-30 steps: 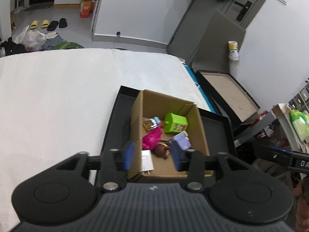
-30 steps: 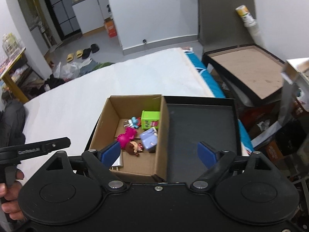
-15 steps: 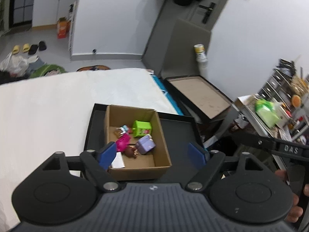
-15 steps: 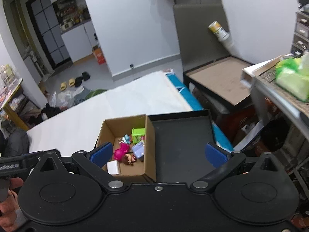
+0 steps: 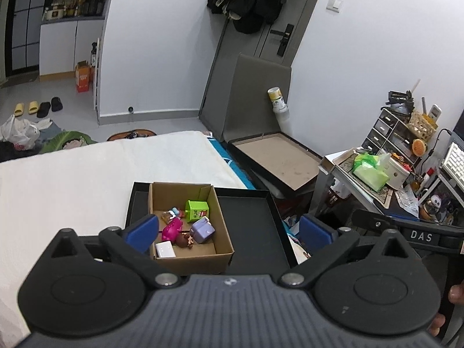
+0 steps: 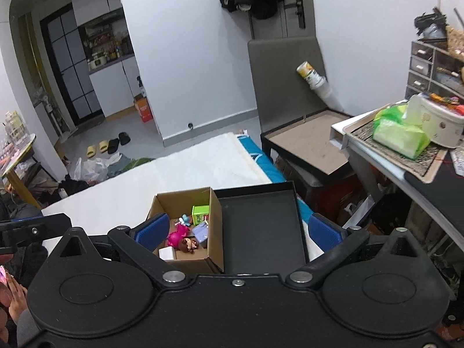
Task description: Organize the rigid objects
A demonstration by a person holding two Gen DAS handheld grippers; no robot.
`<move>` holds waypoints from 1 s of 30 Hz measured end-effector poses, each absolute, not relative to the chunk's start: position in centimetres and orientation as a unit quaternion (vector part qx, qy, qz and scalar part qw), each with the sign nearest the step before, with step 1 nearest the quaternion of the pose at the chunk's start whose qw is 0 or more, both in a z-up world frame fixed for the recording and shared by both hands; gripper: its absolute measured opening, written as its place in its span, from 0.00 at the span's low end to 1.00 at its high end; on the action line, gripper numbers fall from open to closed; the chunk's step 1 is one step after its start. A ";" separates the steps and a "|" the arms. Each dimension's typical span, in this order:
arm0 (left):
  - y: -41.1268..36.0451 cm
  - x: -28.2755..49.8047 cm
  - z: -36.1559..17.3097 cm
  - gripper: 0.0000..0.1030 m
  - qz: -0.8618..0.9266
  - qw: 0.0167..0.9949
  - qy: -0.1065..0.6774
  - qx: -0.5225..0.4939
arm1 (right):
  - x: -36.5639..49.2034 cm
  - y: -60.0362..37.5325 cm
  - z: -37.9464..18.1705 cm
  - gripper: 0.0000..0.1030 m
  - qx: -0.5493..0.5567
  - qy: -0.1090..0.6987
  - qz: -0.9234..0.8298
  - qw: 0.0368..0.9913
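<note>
An open cardboard box (image 5: 224, 249) (image 6: 216, 232) sits in a black tray (image 5: 255, 226) (image 6: 261, 223) on the white table. Inside lie a green cube (image 5: 197, 211) (image 6: 200, 214), a lilac box (image 5: 202, 230) (image 6: 201, 233), a pink toy (image 5: 171, 230) (image 6: 177, 235), a small doll (image 5: 184, 240) (image 6: 188, 245) and a white block (image 5: 165, 250) (image 6: 167, 253). My left gripper (image 5: 229, 233) is open and empty, high above the box. My right gripper (image 6: 237, 232) is open and empty, also well above it.
The white table (image 5: 87, 179) spreads to the left. A second black box with a brown bottom (image 5: 275, 159) stands at the right behind the tray. A cluttered desk with green tissue packs (image 5: 369, 171) and drawers stands at the far right. Shoes and bags lie on the floor.
Both grippers have risen and pulled back from the box, which now looks smaller. The left gripper's jaws have opened wide; the right stayed open.
</note>
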State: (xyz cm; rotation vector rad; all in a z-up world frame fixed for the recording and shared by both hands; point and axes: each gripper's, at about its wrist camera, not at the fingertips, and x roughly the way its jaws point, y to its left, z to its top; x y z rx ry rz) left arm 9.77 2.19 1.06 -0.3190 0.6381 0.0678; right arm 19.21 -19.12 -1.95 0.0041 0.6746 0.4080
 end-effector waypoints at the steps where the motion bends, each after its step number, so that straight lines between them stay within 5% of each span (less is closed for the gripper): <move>1: 2.1 9.5 1.3 0.99 0.034 0.938 0.309 -0.154 | 18.9 -19.4 -1.8 1.00 0.003 0.325 0.198 0.925; 30: -0.3 3.5 1.7 0.99 0.031 0.950 0.297 -0.093 | 11.5 -22.1 -2.7 1.00 0.005 0.300 0.156 0.941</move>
